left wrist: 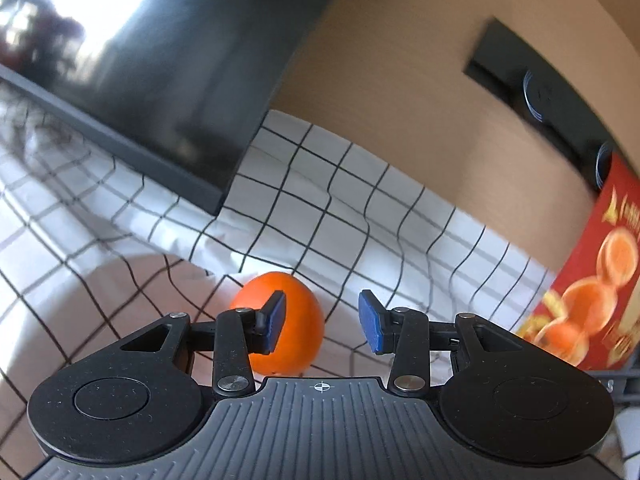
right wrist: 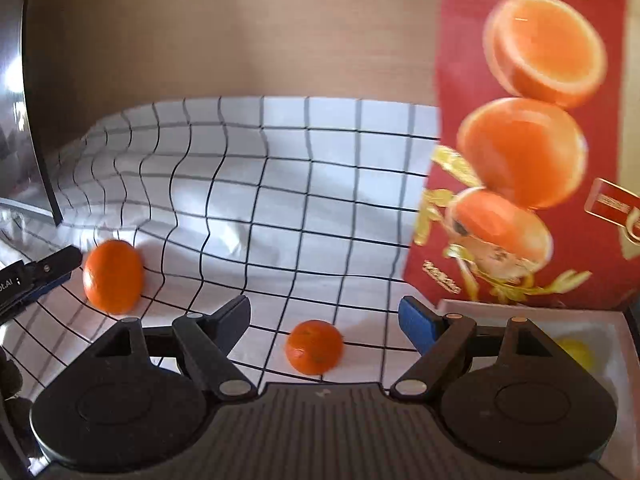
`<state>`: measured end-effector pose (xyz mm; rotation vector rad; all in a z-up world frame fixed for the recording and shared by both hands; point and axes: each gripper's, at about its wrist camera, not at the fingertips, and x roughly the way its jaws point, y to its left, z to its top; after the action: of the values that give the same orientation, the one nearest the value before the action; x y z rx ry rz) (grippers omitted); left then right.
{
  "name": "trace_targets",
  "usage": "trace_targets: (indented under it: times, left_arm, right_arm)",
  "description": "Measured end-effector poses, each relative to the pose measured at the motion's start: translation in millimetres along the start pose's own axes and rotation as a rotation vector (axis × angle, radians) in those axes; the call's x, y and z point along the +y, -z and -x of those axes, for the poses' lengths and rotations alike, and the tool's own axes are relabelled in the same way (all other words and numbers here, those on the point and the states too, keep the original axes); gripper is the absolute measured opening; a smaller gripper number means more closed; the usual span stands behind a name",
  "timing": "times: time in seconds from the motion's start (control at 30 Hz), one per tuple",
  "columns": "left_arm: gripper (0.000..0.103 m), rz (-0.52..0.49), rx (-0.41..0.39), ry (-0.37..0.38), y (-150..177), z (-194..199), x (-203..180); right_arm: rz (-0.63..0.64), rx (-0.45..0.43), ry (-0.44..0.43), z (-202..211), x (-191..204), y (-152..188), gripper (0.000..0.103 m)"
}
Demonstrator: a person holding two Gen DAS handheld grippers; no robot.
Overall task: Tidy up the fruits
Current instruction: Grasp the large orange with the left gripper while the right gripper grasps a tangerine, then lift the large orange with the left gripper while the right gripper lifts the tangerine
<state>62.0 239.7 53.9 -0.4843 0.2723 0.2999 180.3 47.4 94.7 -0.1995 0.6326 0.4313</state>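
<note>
Orange fruit lay in two places on the white, black-gridded cloth that covered the table: two oranges in all. The larger orange sat toward the left side of the cloth, near the dark monitor at the back left; in the right wrist view its long axis stood nearly upright, leaning slightly. The smaller orange rested nearer the front, its short, squat shape lying roughly level, with dark specks on its skin. The left gripper had its jaws released, holding nothing; the larger orange lay just beyond them, partly behind the left blue pad, and whether that pad touched it could not be told. The right gripper had its jaws parted wide and opening further, with the smaller orange framed in the gap between them but not pressed. One red box printed with oranges stood at the right edge. One white tray beside it held something yellow and blurred.
</note>
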Motion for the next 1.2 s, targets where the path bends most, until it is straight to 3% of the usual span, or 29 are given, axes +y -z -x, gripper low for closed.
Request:
trace_targets:
  times: [0.2, 0.37, 0.5, 0.67, 0.87, 1.03, 1.07, 1.17, 1.2]
  left_arm:
    - [0.044, -0.046, -0.013, -0.153, 3.8, -9.5, -2.1]
    - [0.045, -0.015, 0.070, -0.128, 5.5, -23.7, 5.2]
    - [0.045, -0.061, 0.051, -0.158, 8.8, -23.7, -1.1]
    - [0.050, -0.039, 0.026, -0.153, 9.9, -23.0, 3.8]
    - [0.059, 0.026, 0.057, -0.109, 10.4, -29.2, 12.2]
    - [0.059, 0.008, 0.046, -0.119, 11.7, -29.2, 8.2]
    - [0.058, 0.025, 0.044, -0.117, 11.4, -29.8, 9.5]
    - [0.058, 0.063, 0.042, -0.113, 9.3, -31.0, 12.8]
    - [0.058, 0.065, 0.043, -0.111, 9.2, -31.1, 13.2]
  right_arm:
    - [0.070, 0.029, 0.047, -27.6, 27.5, 6.4, 0.077]
    - [0.077, 0.094, 0.061, -48.0, 38.9, 13.1, 0.066]
    - [0.147, 0.094, 0.140, -50.3, 45.2, 16.5, 0.050]
    - [0.170, 0.099, 0.149, -44.6, 39.3, 17.3, 0.034]
    - [0.196, 0.101, 0.123, -35.6, 34.8, 21.6, 0.029]
    - [0.174, 0.086, 0.120, -33.9, 29.5, 20.8, 0.028]
    - [0.161, 0.084, 0.117, -34.5, 27.6, 20.0, 0.031]
    - [0.110, 0.107, 0.096, -41.7, 20.4, 17.4, 0.052]
    - [0.089, 0.108, 0.097, -43.2, 18.2, 16.1, 0.052]
